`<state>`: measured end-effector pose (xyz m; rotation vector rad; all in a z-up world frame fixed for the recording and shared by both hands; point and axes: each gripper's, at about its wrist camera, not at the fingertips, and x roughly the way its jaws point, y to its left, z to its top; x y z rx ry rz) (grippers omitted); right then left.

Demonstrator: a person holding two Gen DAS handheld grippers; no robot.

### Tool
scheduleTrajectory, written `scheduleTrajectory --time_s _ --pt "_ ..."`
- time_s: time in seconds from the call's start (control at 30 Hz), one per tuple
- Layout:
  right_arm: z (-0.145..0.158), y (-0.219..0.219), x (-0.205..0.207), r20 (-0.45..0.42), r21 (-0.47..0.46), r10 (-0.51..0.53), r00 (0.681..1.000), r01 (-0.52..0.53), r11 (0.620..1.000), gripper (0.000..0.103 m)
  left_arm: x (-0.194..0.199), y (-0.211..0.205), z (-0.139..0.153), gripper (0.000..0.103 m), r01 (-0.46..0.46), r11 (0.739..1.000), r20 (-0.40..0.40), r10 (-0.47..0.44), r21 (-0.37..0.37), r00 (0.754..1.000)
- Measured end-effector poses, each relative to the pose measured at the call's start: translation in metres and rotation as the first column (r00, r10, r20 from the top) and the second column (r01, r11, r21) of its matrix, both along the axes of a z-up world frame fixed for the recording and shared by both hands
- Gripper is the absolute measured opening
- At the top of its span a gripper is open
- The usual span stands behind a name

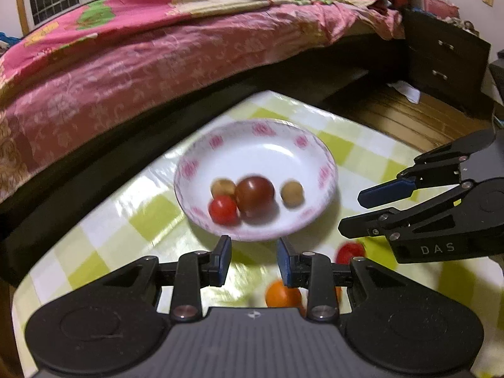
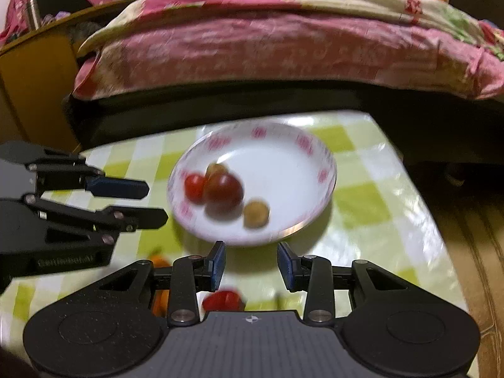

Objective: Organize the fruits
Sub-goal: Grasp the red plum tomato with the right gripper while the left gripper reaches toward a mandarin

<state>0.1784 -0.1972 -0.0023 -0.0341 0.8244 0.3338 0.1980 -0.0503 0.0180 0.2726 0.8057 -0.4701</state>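
A white bowl with pink marks (image 1: 267,145) (image 2: 283,154) stands on the green-checked table. In it lie a dark red tomato (image 1: 254,192) (image 2: 224,191), a small red tomato (image 1: 223,209) (image 2: 194,186) and two brown round fruits (image 1: 292,192) (image 2: 256,213). My left gripper (image 1: 254,260) is open and empty just before the bowl's near rim. An orange fruit (image 1: 282,294) (image 2: 157,263) and a red tomato (image 1: 350,252) (image 2: 224,300) lie on the table close under the grippers. My right gripper (image 2: 251,263) is open and empty, also before the bowl.
A bed with a pink floral cover (image 1: 157,47) runs close behind the table. A dark bedside cabinet (image 1: 447,56) stands at the far right. The table's right edge (image 2: 419,189) drops to a wooden floor. Each gripper shows in the other's view (image 1: 362,211) (image 2: 157,203).
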Motion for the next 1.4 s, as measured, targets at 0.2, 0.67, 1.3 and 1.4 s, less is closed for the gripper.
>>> scheduleTrajectory --time_s 0.2,0.67,1.3,1.4 --pt "-0.012 0.004 -0.017 -0.053 -0.014 0.052 0.997 -0.053 0.998 0.032 -0.032 0.007 -0.002 0.040 0.053 0.999 -0.037 -0.053 -0.004 0.998" --pt "-0.027 0.018 -0.018 -0.090 -0.075 0.125 0.988 -0.132 0.988 0.033 -0.048 -0.006 -0.024 0.040 0.127 0.992 -0.087 -0.125 0.020 0.988" --pt "-0.033 0.025 -0.011 -0.093 -0.107 0.147 0.985 -0.157 0.982 0.031 -0.048 -0.008 -0.032 0.041 0.116 0.993 -0.091 -0.114 0.017 0.989" --pt "-0.031 0.022 -0.012 -0.103 -0.101 0.140 0.985 -0.150 0.984 0.031 -0.051 -0.006 -0.032 0.041 0.123 0.992 -0.094 -0.121 0.021 0.988"
